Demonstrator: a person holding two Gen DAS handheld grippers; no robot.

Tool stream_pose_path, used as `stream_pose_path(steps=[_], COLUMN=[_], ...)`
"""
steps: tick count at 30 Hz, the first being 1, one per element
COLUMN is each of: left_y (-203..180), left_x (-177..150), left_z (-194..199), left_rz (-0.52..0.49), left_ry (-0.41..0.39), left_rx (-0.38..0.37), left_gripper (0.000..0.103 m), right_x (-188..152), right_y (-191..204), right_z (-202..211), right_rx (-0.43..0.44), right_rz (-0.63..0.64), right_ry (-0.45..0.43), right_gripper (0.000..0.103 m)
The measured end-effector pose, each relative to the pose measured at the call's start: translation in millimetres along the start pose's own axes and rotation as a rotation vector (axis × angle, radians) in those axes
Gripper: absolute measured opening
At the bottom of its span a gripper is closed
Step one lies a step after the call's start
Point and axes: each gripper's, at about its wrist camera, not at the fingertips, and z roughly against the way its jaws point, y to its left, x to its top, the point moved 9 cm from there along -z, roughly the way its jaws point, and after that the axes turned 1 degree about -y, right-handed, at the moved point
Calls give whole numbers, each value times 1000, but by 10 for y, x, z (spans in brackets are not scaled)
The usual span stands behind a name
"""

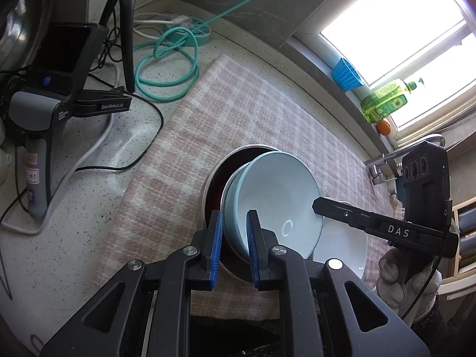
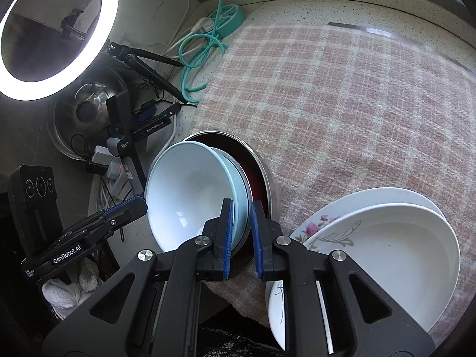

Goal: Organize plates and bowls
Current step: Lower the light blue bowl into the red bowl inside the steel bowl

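Two nested light-blue bowls sit inside a steel bowl with a dark red inside on the pink checked cloth. My left gripper is shut on the near rim of the blue bowls. My right gripper is shut on the opposite rim of the same bowls, with the steel bowl just behind; it also shows in the left wrist view. White plates are stacked to the right, the lower one with pink flowers; one also shows in the left wrist view.
A teal cable and power strip lie at the back of the counter. A spare gripper on a stand and a ring light stand at the left. A green bottle, blue cup and tap are by the window.
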Motion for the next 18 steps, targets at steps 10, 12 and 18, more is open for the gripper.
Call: stream_pose_path(steps=[10, 12, 18], left_y=[240, 266, 245], left_x=[75, 63, -12], left_z=[126, 92, -10], left_rz=[41, 48, 45], left_ry=[-48, -39, -12], left_rx=[33, 30, 22], left_gripper=[15, 15, 15], right_x=[64, 53, -11], right_y=[-206, -272, -345], right_z=[288, 267, 168], right_rx=[-45, -49, -35], right_rz=[-24, -43, -67], right_ry=[-90, -84, -54], right_gripper=[39, 39, 39])
